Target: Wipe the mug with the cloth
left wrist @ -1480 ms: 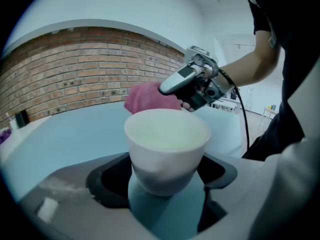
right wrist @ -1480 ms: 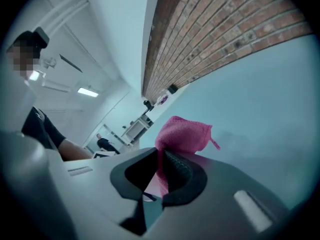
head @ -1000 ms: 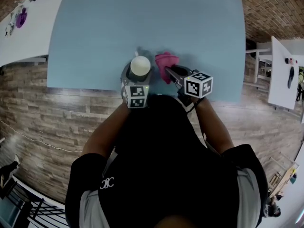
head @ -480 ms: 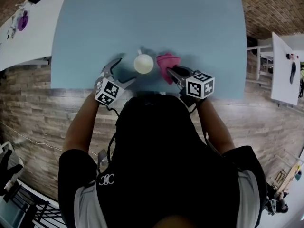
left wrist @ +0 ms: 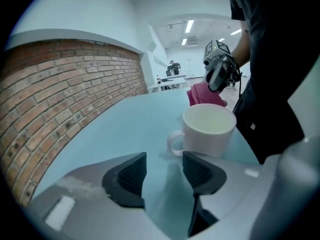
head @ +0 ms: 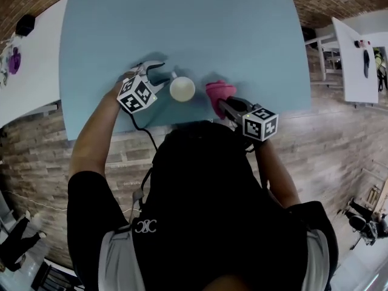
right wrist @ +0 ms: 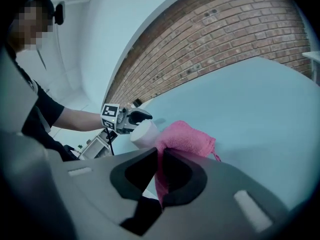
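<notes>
A white mug (head: 182,88) stands upright near the front edge of the light-blue table (head: 182,23), its handle (left wrist: 176,143) turned to the left. My left gripper (head: 162,73) is just left of the mug and points at the handle. Its jaws have just been closing but are still open, with nothing between them (left wrist: 164,170). The mug (left wrist: 207,129) lies a little ahead of them. My right gripper (head: 222,103) is to the right of the mug, shut on a pink cloth (head: 218,91). The cloth (right wrist: 187,136) bunches out past the jaws, beside the mug (right wrist: 145,134).
The table's front edge (head: 182,121) runs just below the mug, with wood floor beneath. White tables stand at the far left (head: 24,71) and far right (head: 357,53). A brick wall (left wrist: 65,94) lies beyond the table.
A second ago the left gripper's jaws stood around the mug. It has let go, swung out to the left and rolled, and now faces the handle. The right gripper shifted slightly with the cloth.
</notes>
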### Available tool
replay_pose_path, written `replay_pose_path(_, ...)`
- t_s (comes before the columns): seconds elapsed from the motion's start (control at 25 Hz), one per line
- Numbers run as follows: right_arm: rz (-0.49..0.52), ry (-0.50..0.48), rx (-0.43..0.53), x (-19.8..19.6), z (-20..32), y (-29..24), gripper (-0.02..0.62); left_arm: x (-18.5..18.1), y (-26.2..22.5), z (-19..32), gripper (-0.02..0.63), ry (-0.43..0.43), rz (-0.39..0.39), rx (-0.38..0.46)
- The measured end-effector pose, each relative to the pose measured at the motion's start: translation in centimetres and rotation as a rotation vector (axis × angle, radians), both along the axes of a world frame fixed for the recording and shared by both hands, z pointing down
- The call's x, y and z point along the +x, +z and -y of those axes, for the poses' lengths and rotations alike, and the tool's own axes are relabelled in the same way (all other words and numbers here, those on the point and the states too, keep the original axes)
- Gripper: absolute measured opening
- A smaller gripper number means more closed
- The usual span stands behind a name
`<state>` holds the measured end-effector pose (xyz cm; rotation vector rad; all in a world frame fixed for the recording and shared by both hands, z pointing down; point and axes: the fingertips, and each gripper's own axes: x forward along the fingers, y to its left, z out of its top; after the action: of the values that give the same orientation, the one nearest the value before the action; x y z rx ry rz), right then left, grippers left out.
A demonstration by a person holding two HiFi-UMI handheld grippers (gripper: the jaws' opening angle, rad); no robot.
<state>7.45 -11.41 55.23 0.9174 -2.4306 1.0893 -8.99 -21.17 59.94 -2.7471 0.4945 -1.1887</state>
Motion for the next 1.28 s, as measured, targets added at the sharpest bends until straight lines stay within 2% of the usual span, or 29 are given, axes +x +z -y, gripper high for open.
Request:
replay_pose_path(0.12,-0.021,0.050,-0.012,0.6,-0.5,0.3,0.041,0.6,0.1,-0.1,0.241,0.062,-0.025,-0.037)
replay_pose_path(0.28,-0.033,0.117,-0.021,0.7,-0.8,0.4,0.041,1.5,-0.4,0.6,0.209,0.059,-0.113,-0.082)
replay_pose_path(0.4,-0.035,0.152,-0.018,0.8,-1.2,0.3,0.041,2.7,-0.5,0.3,0.136,0.088,-0.139,-0.095)
replay_pose_path(0.48,-0.037,0.166,-0.016,0.7,-1.3,0.2,0.041,3.4,-0.4,-0.1,0.050,0.104,-0.142,-0.094)
replay_pose_path(0.6,-0.040,0.163,-0.014,0.3,-1.7,0.3,0.041,3.7,-0.3,-0.3,0.043,0.091,-0.156,-0.083)
replay_pose_path(0.68,-0.048,0.135,-0.009,-0.1,-2.0,0.2,0.041,3.5,-0.4,-0.2,0.043,0.053,-0.155,-0.059)
replay_pose_path(0.76,-0.056,0.097,-0.002,-0.9,-2.2,0.2,0.041,2.9,-0.6,0.1,0.041,-0.039,-0.163,-0.027)
replay_pose_path(1.0,-0.072,0.004,0.040,-4.1,-1.6,0.3,0.041,-0.7,-0.5,-0.8,0.038,-0.459,-0.220,0.000)
replay_pose_path(1.16,-0.094,-0.039,0.075,-6.2,-0.5,0.3,0.041,-2.1,-1.0,-2.4,0.037,-0.661,-0.194,0.087)
replay_pose_path(1.28,-0.149,-0.109,0.077,-8.2,-0.2,1.5,0.041,-2.8,-0.6,-3.6,0.035,-0.801,-0.192,0.071)
